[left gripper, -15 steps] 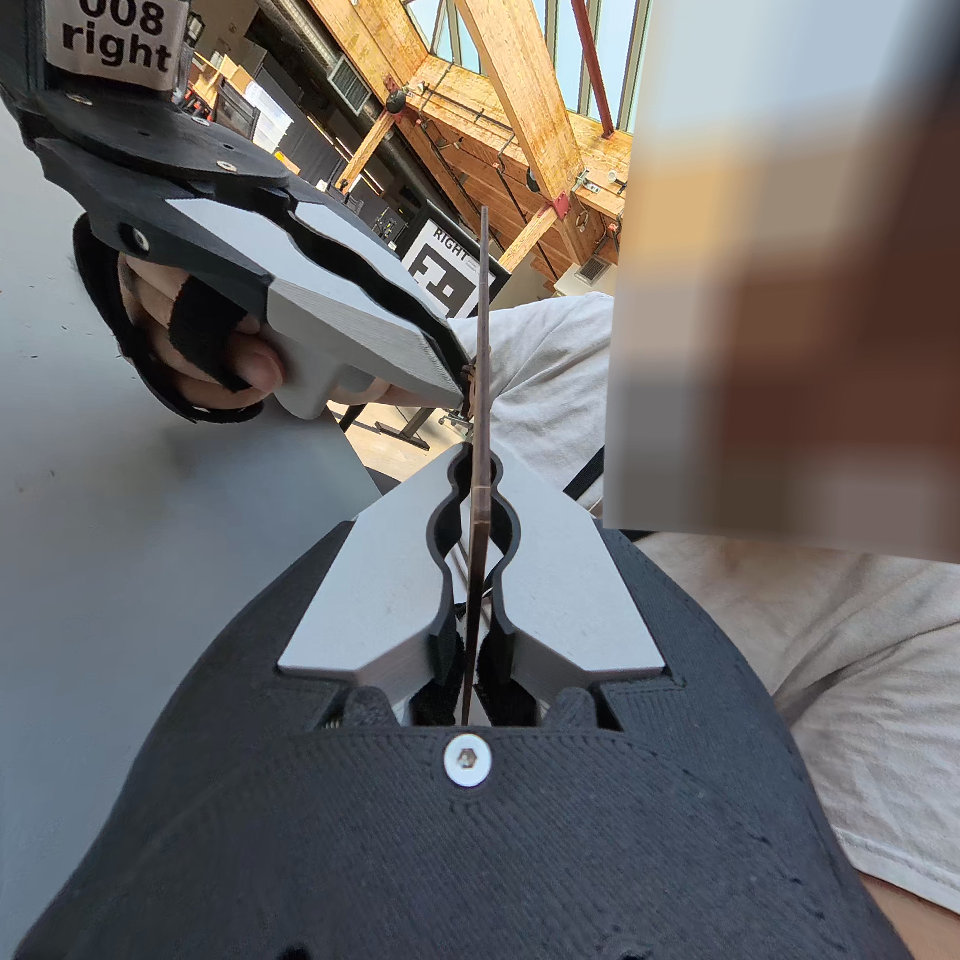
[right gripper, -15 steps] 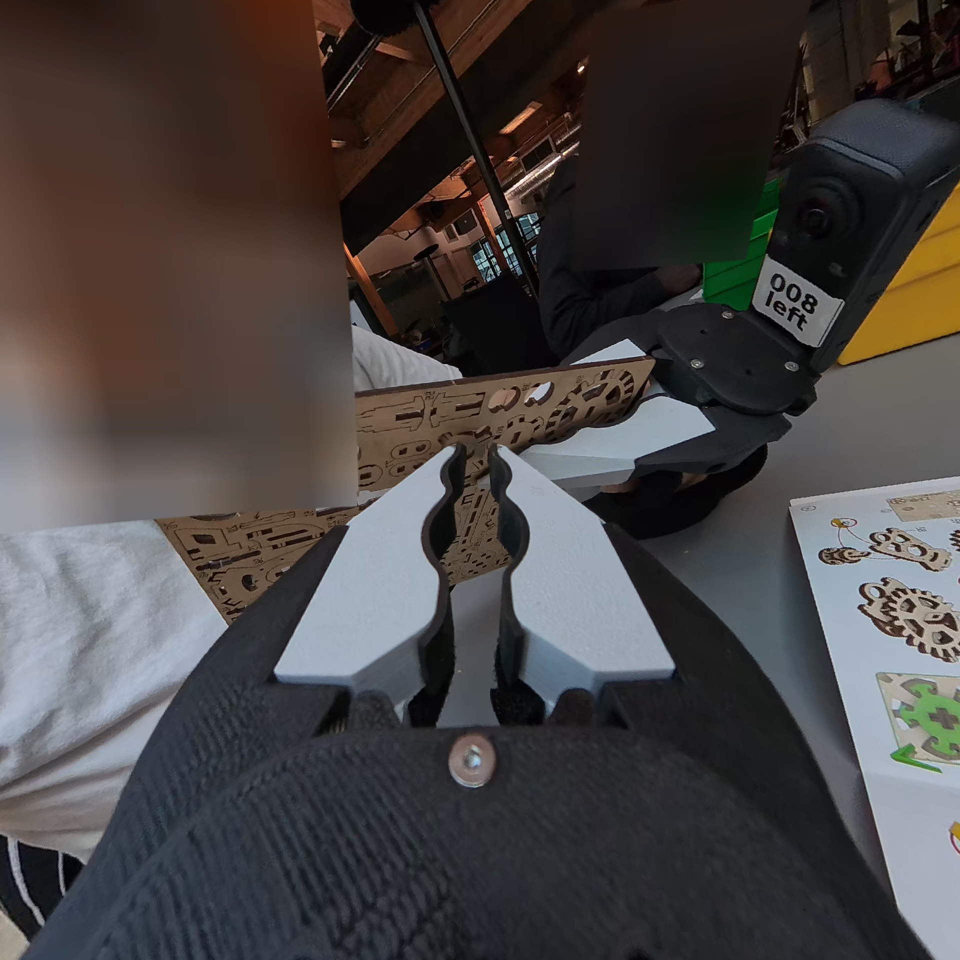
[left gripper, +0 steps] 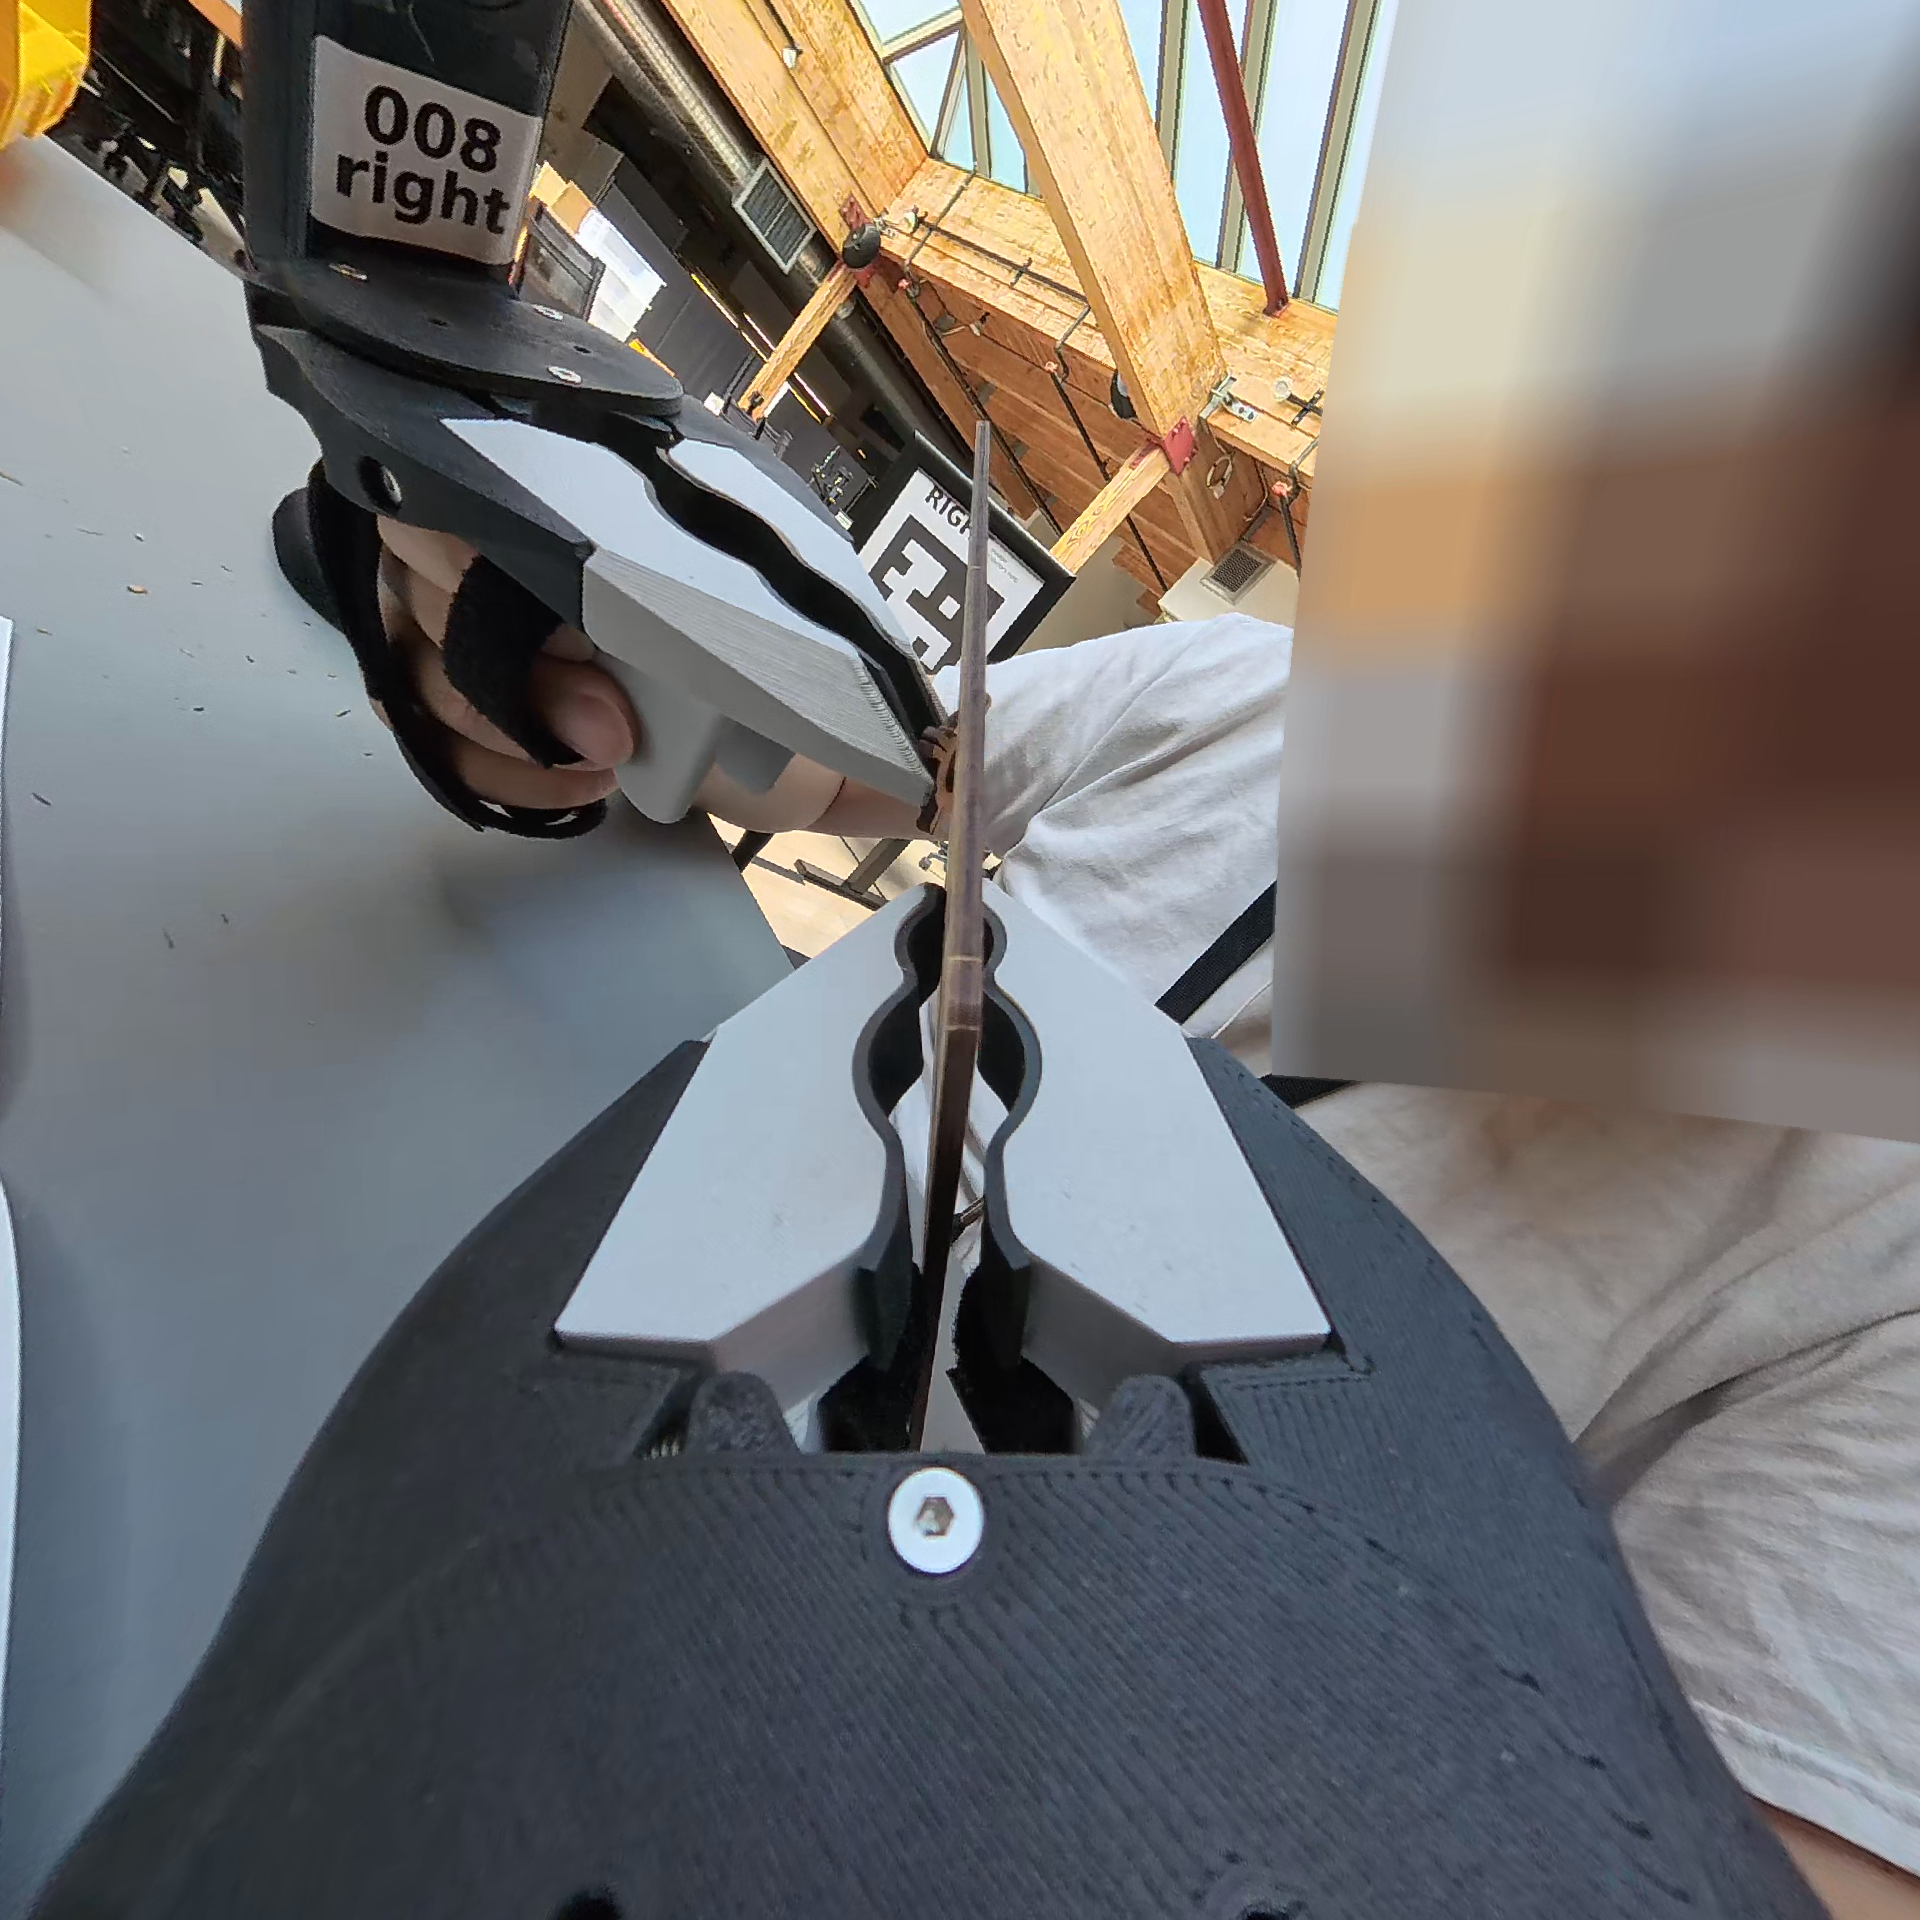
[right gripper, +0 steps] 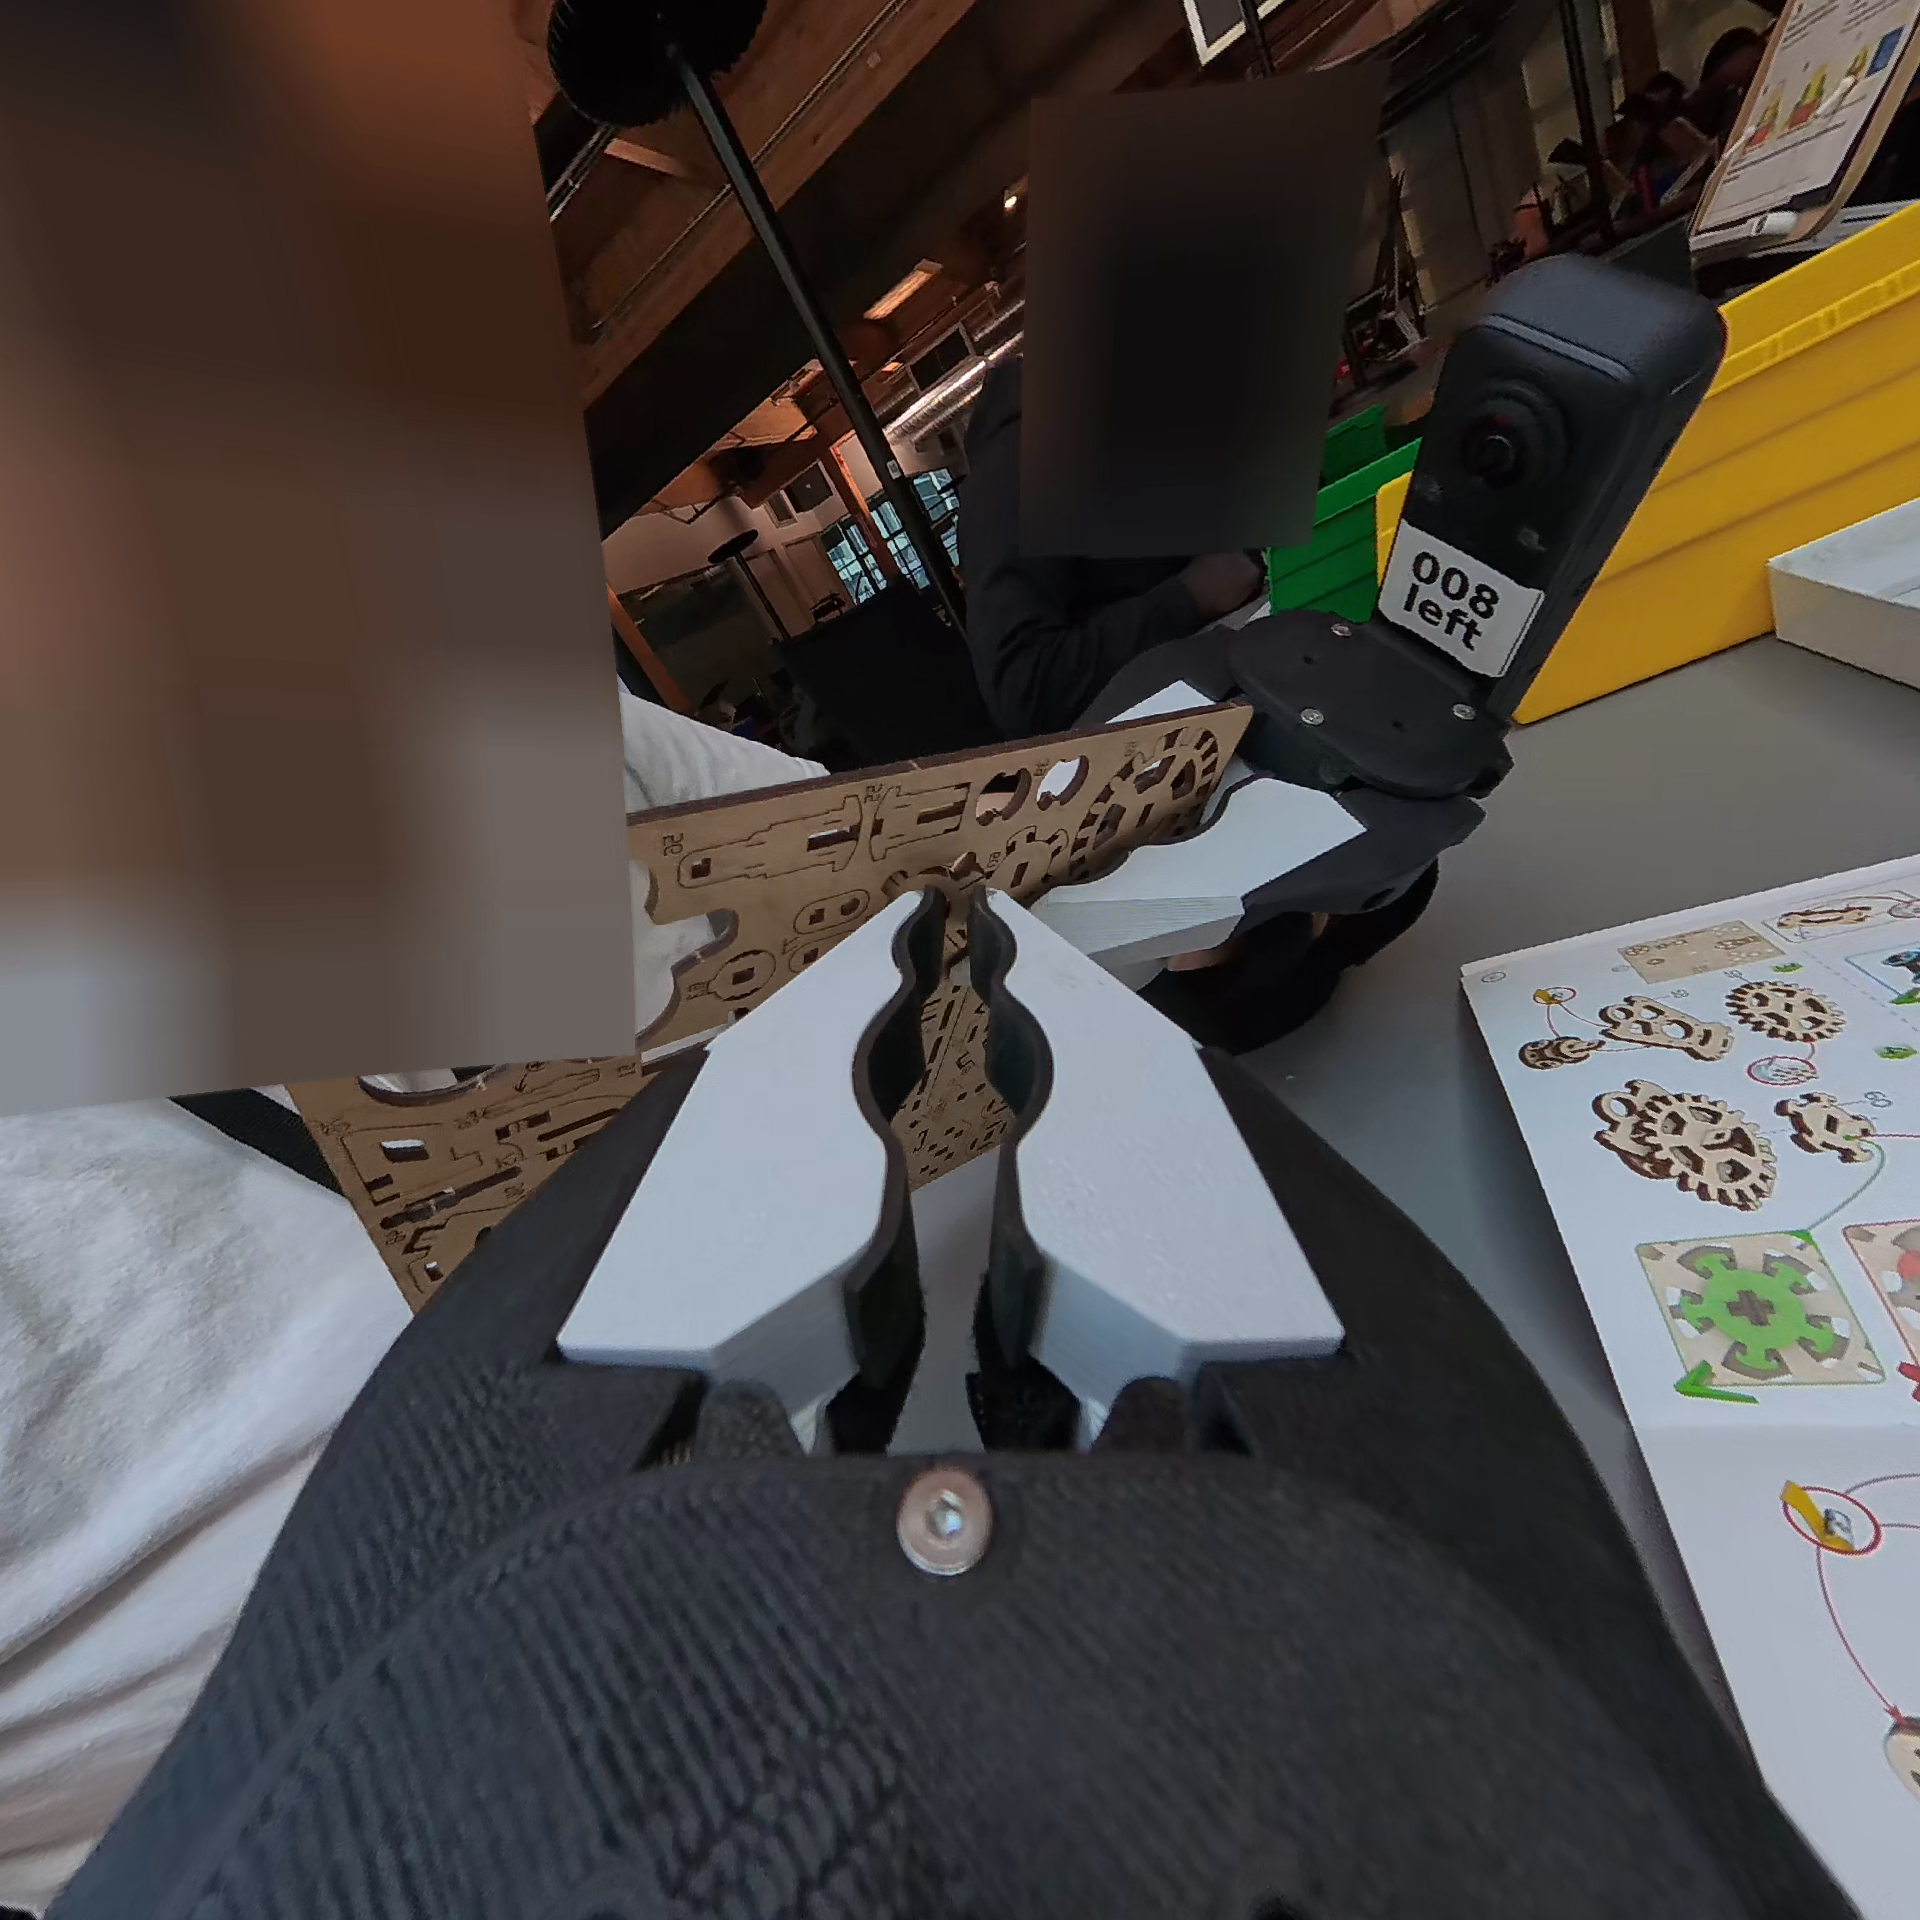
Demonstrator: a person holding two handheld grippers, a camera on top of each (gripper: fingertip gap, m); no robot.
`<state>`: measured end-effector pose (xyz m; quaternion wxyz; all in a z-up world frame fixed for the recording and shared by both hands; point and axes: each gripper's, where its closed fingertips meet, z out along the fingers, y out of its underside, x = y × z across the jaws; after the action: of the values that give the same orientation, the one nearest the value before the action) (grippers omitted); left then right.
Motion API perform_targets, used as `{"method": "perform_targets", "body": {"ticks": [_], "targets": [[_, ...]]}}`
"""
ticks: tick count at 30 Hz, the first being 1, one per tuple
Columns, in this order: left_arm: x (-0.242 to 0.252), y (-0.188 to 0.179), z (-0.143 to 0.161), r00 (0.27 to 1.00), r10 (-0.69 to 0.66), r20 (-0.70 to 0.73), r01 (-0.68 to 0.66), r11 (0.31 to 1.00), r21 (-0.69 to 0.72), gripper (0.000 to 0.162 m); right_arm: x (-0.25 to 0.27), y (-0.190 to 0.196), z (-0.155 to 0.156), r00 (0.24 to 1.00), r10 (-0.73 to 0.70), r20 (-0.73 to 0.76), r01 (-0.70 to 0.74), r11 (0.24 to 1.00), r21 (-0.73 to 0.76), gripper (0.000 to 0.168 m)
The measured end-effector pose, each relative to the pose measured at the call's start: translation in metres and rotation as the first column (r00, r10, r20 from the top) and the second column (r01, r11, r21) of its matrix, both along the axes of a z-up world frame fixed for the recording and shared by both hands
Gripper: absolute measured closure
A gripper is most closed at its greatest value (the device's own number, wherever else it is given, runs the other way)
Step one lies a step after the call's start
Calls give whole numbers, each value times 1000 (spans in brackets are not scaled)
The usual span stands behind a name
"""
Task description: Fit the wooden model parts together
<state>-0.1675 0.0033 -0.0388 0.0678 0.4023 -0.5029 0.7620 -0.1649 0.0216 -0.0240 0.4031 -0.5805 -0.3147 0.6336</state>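
Observation:
A thin laser-cut plywood sheet (right gripper: 831, 831) with several model parts cut into it is held on edge above the grey table. My left gripper (left gripper: 961, 904) is shut on one end of the sheet (left gripper: 971, 623), which shows edge-on in the left wrist view. Its fingers (right gripper: 1226, 852) also show in the right wrist view. My right gripper (right gripper: 956, 904) has its tips against the face of the sheet, nearly shut on a small wooden part (left gripper: 942, 753) at the sheet's surface. The right gripper (left gripper: 925, 758) comes in from the left in the left wrist view.
An illustrated instruction sheet (right gripper: 1714, 1143) lies on the grey table (left gripper: 312, 1039) to the right. A yellow bin (right gripper: 1714, 468), a green bin (right gripper: 1340, 520) and a white tray (right gripper: 1849, 592) stand at the far right. A person's white-shirted body (left gripper: 1558, 1351) is close behind the sheet. Only a small space, under 4 cm, lies between the two pairs of fingers.
My right gripper's jaws have narrowed at the sheet's face and both grippers have shifted slightly. The left gripper still holds the sheet.

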Motion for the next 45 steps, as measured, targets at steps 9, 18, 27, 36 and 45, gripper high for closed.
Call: {"method": "perform_targets", "body": {"ticks": [9, 18, 27, 36, 45], "targets": [[4, 9, -3, 998, 62, -15, -62, 998, 19, 162, 9, 9, -7, 995, -77, 63, 77, 997, -4, 166], [12, 23, -15, 983, 153, -97, -150, 988, 44, 162, 20, 22, -20, 962, -212, 172, 216, 976, -4, 166], [13, 19, -17, 984, 131, -120, -129, 991, 26, 162, 27, 17, -22, 965, -177, 196, 186, 982, -31, 165], [24, 35, -30, 942, 301, -151, -276, 947, 167, 162, 96, 42, 21, 886, -311, 344, 373, 919, -129, 119], [27, 38, -34, 917, 370, -149, -328, 912, 248, 162, 42, 28, -40, 731, -41, 682, 301, 915, -268, 125]]}}
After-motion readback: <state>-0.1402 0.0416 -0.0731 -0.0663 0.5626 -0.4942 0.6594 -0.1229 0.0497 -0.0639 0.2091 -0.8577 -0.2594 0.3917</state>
